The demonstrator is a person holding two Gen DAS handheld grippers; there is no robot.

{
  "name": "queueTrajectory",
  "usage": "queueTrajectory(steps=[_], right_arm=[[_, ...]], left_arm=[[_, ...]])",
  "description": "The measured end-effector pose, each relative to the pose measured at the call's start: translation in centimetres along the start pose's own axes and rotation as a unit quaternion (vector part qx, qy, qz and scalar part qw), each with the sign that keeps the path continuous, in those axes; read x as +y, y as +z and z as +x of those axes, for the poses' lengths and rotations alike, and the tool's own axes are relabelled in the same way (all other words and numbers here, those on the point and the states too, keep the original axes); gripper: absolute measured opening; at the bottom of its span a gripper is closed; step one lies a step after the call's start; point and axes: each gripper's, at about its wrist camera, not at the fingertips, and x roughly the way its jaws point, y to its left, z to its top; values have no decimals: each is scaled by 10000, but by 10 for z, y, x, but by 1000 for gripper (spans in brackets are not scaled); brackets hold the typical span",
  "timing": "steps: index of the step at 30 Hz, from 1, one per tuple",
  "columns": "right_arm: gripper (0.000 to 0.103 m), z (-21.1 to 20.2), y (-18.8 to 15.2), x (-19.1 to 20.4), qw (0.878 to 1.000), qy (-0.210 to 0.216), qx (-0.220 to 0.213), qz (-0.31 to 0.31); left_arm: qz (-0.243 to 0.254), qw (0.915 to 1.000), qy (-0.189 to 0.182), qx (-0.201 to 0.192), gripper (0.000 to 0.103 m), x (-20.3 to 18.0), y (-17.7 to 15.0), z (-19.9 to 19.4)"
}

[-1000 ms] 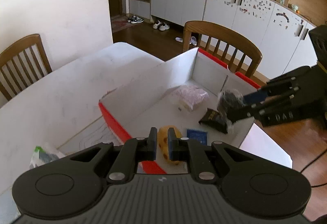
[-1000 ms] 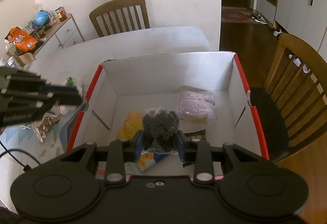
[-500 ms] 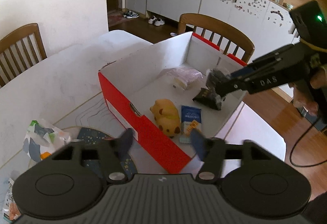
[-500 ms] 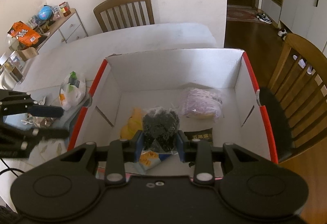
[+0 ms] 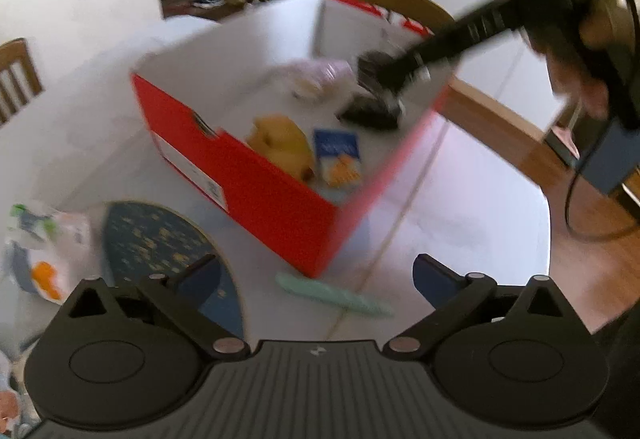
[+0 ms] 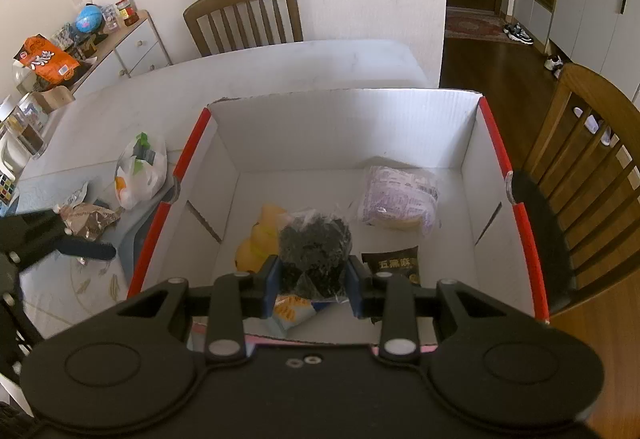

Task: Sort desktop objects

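Right gripper (image 6: 313,285) is clamped on a dark crinkly bag (image 6: 314,251) hanging over the red box (image 6: 494,135). Left gripper (image 5: 316,277), empty, jaws opening, hovers above a mint-green stick (image 5: 336,295) on the surface (image 5: 460,223). Risk: slippery bag could slide out and miss the box.

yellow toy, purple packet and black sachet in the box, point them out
yellow toy (image 6: 256,245), right wrist view, its body.
purple packet (image 6: 398,197), right wrist view, its middle.
black sachet (image 6: 394,265), right wrist view, its printed face.
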Motion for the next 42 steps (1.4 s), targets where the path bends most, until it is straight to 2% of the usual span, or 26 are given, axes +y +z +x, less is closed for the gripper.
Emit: queueTrajectory(steps=[5, 17, 22, 36, 38, 42], right_arm=[[33, 0, -1, 0, 10000, 1, -2, -12], [33, 8, -2, 0, 9999, -37, 123, -53], [33, 11, -2, 0, 9998, -37, 165, -60], [34, 14, 0, -1, 9998, -61, 206, -61], [34, 14, 0, -1, 9998, -64, 203, -62], [34, 14, 0, -1, 9997, -73, 205, -63]], left_arm=[[438, 9988, -73, 228, 103, -12, -17, 28], [609, 9977, -145, 258, 103, -16, -27, 56], [769, 9964, -8, 345, 103, -17, -28, 66], [820, 9963, 34, 249, 103, -15, -31, 68], [834, 9962, 29, 254, 98, -16, -30, 67], [812, 9963, -19, 269, 97, -16, -29, 67]])
